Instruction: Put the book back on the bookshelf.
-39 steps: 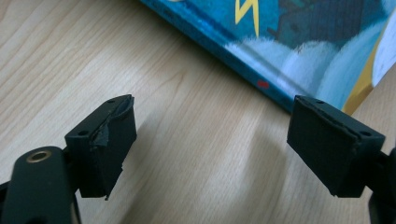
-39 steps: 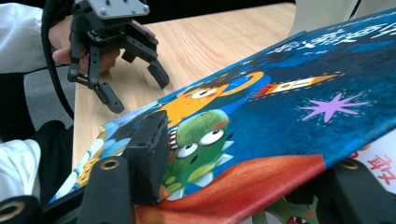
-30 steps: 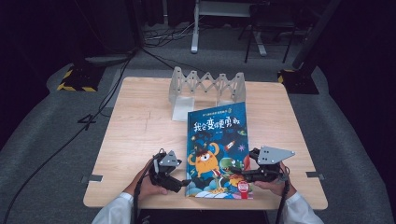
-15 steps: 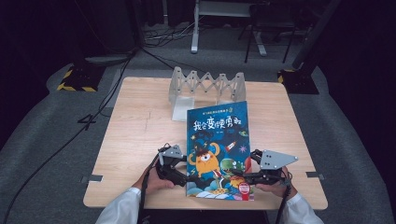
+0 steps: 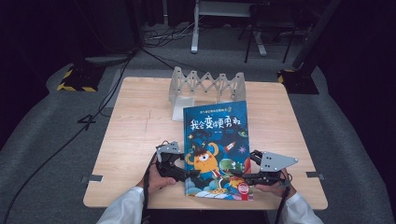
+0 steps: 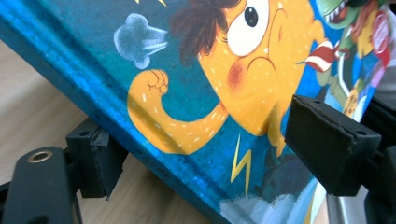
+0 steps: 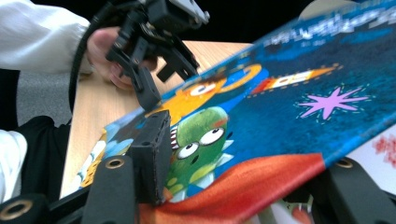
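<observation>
A blue picture book (image 5: 215, 135) with an orange monster on its cover lies near the front of the wooden table (image 5: 140, 135). My left gripper (image 5: 191, 173) is open at the book's left edge. One jaw sits beside and under the spine edge of the book (image 6: 210, 70), the other above the cover, so the left gripper (image 6: 205, 149) straddles it. My right gripper (image 5: 240, 175) is open at the lower right corner. There the cover (image 7: 289, 93) runs raised between the right gripper's (image 7: 247, 182) jaws, with a white page beneath. The left gripper (image 7: 154, 79) shows beyond it.
A grey zigzag folding rack (image 5: 205, 86) stands at the back of the table, with a white base plate (image 5: 182, 109) just in front of it. The book's top edge lies close to that rack. Bare wood stretches to the left of the book.
The left gripper has edged in against the book's left edge and up a little. The right gripper has shifted only slightly at the lower right corner.
</observation>
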The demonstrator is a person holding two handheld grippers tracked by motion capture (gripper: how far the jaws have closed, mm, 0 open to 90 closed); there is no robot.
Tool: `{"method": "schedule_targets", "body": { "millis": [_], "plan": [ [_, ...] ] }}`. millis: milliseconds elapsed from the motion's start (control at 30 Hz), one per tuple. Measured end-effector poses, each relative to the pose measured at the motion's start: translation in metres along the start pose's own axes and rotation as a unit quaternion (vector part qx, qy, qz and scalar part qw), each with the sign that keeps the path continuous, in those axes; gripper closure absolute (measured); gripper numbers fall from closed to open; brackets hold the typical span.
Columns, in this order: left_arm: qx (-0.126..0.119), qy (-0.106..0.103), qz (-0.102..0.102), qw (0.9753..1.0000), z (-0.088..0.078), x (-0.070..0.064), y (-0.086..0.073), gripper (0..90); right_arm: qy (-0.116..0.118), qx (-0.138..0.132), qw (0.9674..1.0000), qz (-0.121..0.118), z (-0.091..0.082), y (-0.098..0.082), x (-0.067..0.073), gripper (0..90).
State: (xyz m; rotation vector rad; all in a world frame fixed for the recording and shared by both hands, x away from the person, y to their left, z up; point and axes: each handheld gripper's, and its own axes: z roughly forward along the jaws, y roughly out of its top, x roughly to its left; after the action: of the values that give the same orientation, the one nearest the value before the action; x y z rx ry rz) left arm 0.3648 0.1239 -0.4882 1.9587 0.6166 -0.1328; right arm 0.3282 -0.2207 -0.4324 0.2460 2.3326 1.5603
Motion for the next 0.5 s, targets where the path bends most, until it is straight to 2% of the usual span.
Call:
{"method": "schedule_targets", "body": {
  "millis": [33, 100, 167, 200, 300, 367, 400, 500],
  "plan": [
    [-0.004, 0.002, 0.004, 1.0000, -0.002, 0.000, 0.001, 17.5, 0.000, 0.000, 1.0000, 0.000, 0.000, 0.000, 0.000, 46.1],
    [-0.028, 0.002, 0.013, 0.9995, -0.012, -0.003, 0.002, 22.6, -0.006, 0.009, 0.9999, 0.008, 0.001, -0.003, -0.003, 47.2],
    [-0.030, 0.005, 0.021, 0.9993, -0.015, -0.006, 0.004, 25.6, -0.006, 0.010, 0.9999, 0.012, 0.000, -0.005, -0.004, 48.7],
    [-0.031, 0.013, 0.032, 0.9989, -0.017, -0.009, 0.005, 26.1, -0.009, 0.012, 0.9998, 0.014, 0.000, -0.006, -0.004, 49.1],
    [-0.042, 0.032, 0.063, 0.9966, -0.025, -0.021, 0.008, 30.2, -0.018, 0.015, 0.9995, 0.022, -0.001, -0.008, -0.005, 49.6],
    [-0.047, 0.037, 0.075, 0.9954, -0.027, -0.026, 0.010, 33.0, -0.021, 0.017, 0.9993, 0.025, -0.003, -0.010, -0.006, 50.0],
    [-0.047, 0.037, 0.075, 0.9954, -0.027, -0.026, 0.010, 34.5, -0.021, 0.017, 0.9993, 0.025, -0.003, -0.010, -0.006, 50.0],
    [-0.052, 0.056, 0.102, 0.9919, -0.028, -0.037, 0.014, 36.5, -0.025, 0.021, 0.9986, 0.041, -0.006, -0.017, -0.008, 51.2]
  ]
}}
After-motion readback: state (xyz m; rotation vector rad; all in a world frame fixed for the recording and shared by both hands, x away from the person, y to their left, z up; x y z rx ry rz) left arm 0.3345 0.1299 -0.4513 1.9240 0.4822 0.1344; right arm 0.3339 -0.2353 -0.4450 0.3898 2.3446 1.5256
